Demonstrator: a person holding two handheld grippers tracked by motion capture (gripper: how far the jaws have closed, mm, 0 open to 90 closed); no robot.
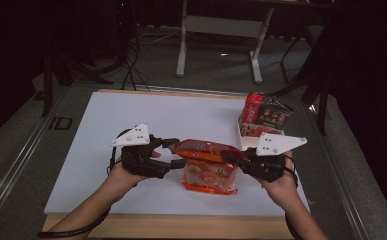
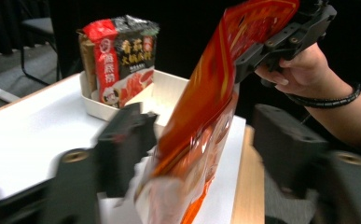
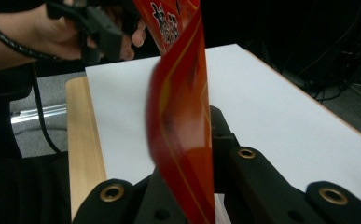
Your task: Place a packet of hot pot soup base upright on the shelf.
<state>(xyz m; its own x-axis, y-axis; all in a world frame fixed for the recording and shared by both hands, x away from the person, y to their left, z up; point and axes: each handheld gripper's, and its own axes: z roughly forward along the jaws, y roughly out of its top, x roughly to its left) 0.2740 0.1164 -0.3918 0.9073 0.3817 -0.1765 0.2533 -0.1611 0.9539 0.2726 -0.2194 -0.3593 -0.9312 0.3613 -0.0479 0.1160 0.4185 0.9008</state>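
- High view: one orange noodle pack [image 1: 208,165] hangs over the white bench [image 1: 131,115], between the left gripper [image 1: 173,152] and right gripper [image 1: 233,159]. One white tray [image 1: 246,139] at the back right holds one red-and-black pack [image 1: 266,116]. My guess: one packed, one to go.
- Left gripper view: its jaws stand apart on either side of the orange pack, no squeeze that I can see. The tray has free room beside the stored pack.
- Right gripper view: jaws pinched tight on the pack's edge, so this gripper carries it. Still needs to reach the tray.
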